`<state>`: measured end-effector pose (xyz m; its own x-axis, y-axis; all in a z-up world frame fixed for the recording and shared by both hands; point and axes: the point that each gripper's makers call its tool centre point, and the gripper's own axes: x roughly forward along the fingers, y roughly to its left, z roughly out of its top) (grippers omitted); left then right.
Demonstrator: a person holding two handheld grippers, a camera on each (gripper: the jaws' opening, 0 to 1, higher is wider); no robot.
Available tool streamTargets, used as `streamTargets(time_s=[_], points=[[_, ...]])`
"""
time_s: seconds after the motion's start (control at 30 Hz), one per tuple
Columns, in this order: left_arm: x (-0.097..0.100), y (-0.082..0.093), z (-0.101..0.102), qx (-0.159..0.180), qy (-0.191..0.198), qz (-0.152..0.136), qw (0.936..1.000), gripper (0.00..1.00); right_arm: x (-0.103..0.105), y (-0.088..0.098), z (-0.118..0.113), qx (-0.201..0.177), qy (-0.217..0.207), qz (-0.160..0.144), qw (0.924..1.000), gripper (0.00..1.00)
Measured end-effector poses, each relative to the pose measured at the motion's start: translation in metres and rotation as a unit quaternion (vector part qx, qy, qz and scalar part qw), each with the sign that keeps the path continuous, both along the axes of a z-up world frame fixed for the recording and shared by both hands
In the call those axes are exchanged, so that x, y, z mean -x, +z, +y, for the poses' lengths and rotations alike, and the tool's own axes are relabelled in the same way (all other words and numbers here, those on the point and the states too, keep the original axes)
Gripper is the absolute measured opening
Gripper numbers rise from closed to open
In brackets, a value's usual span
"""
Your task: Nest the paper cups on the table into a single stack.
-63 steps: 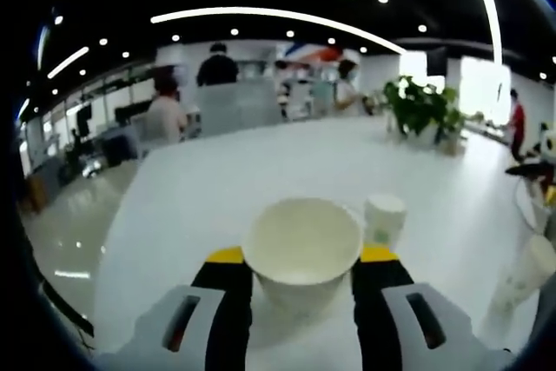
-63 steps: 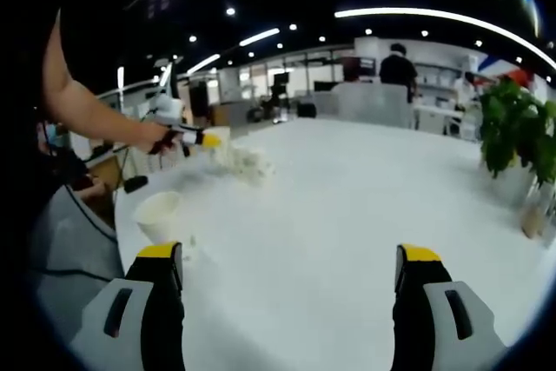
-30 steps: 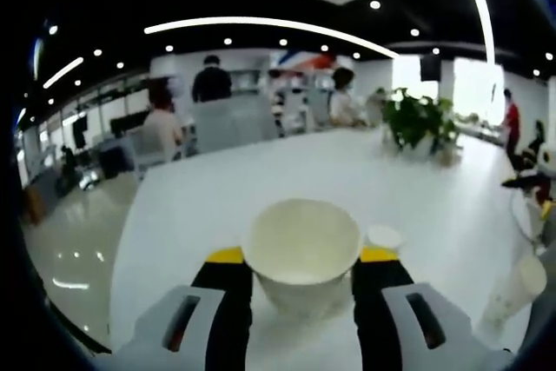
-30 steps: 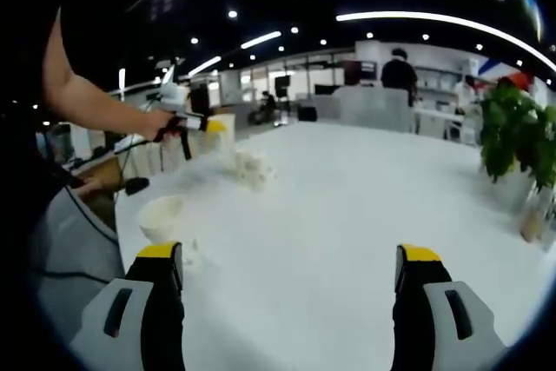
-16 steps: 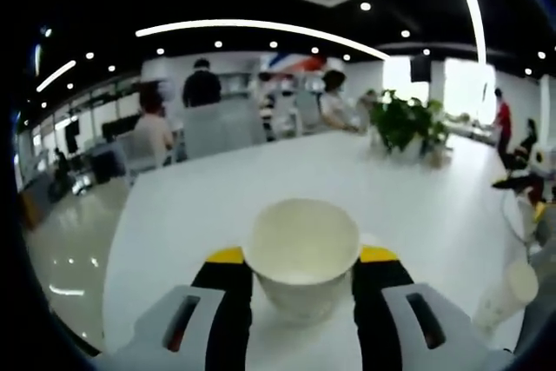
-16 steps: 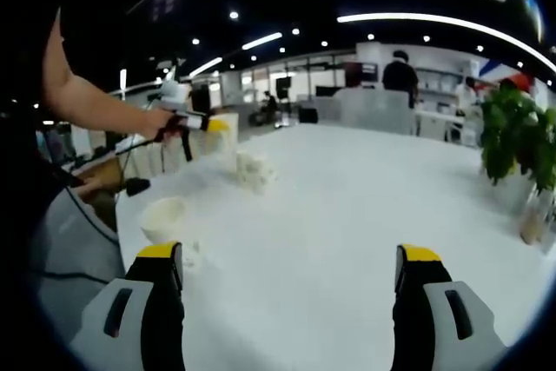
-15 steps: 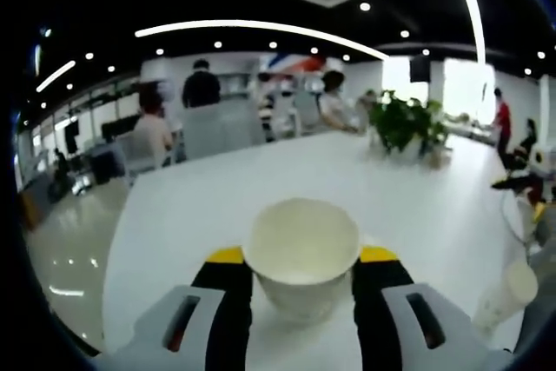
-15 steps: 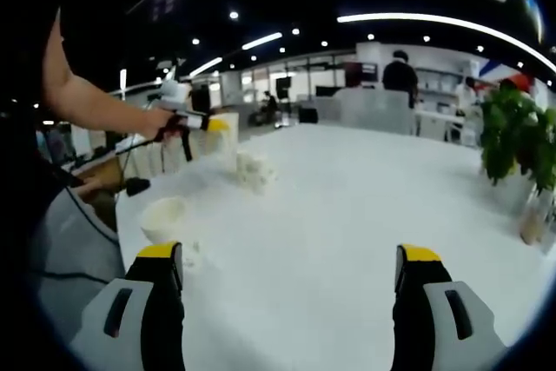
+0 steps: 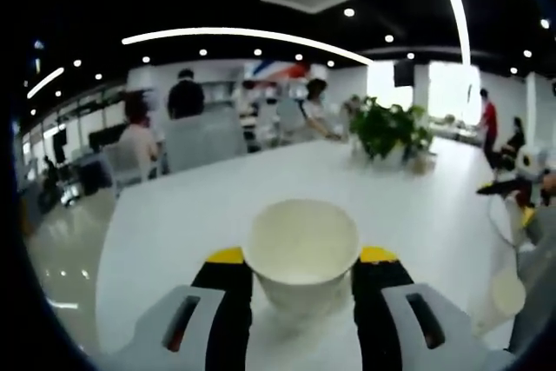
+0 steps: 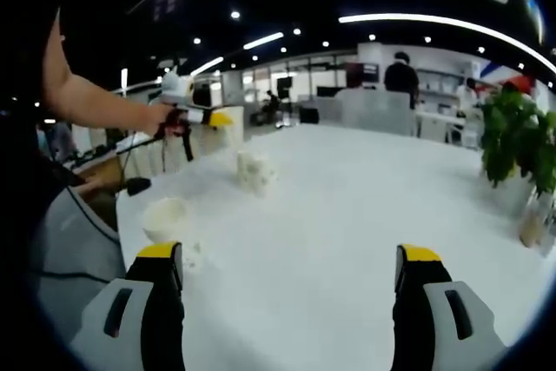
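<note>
I am gripping an upright white paper cup [image 9: 301, 255] in my left tongs [image 9: 301, 268]; the open, empty right tongs [image 10: 292, 268] are facing the small white cup stack [image 10: 253, 169] at far left on the white worktop [image 10: 347, 206].

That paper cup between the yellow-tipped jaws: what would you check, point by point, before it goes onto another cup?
1. Grip: the left gripper is shut on the paper cup, a jaw on each side: ok.
2. Cup upright, mouth open and empty: ok.
3. Target: a cup stands mouth up near the white table edge: ok.
4. Held cup lined up over it: cannot tell.
5. Right gripper open, holding nothing, free to help: ok.
6. Small cup pile farther along the table, condition blurred: cannot tell.
</note>
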<state>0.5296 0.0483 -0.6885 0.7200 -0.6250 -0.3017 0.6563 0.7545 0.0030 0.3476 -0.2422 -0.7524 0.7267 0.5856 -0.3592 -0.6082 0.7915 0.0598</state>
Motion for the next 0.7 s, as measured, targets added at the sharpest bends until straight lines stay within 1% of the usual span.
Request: streamTargets(time_s=[0.43,0.6,0.7], points=[[0.011,0.012,-0.024,0.003,-0.034,-0.008,0.9994,0.43,0.001,0.002,-0.003,-0.001,-0.003,-0.003,1.0000,1.00],[0.016,0.024,-0.037,0.011,-0.053,-0.020,0.9984,0.43,0.003,0.003,-0.003,-0.001,-0.003,-0.004,1.0000,1.00],[0.019,0.028,-0.044,0.011,-0.064,-0.021,0.9977,0.43,0.002,0.003,-0.004,-0.002,-0.003,-0.005,1.0000,1.00]])
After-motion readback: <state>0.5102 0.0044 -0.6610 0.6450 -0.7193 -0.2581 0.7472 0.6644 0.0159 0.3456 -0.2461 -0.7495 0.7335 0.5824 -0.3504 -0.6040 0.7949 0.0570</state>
